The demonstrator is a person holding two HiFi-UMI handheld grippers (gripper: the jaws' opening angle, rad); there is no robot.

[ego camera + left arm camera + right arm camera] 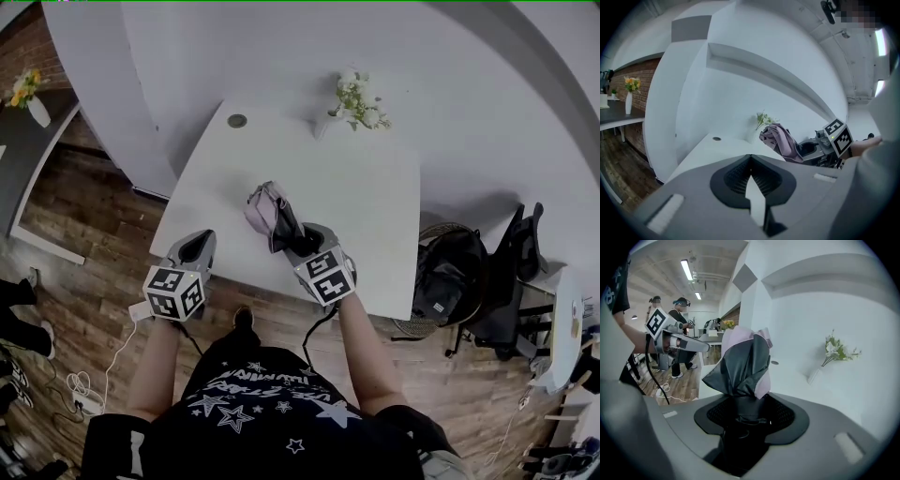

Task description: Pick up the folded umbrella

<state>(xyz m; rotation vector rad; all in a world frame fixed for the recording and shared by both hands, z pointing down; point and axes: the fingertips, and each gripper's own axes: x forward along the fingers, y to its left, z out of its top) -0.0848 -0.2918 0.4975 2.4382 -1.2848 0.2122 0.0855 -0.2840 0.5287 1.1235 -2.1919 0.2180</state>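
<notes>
We stand at the white table (375,206), which fills the middle of the head view. The folded umbrella (265,208) is just left of the table's centre, its lilac canopy bunched uppermost, tilted up rather than lying flat. The right gripper (289,236) is clamped on the umbrella's dark lower end. In the right gripper view that black end fills the space between the jaws and the canopy rises straight ahead of them. The left gripper (200,242), at the table's lower-left edge, has its jaws drawn together on nothing and takes no part. Near the top of the frame lie a sprig of white flowers (358,101) and, to its left, a small round disc (237,121), both well apart from the umbrella. We judge the grasp made and the lift in hand, since the umbrella looks clear of the tabletop. The next move calls for a firm, steady hold while we carry it upward, so the loose canopy neither slips nor swings.
</notes>
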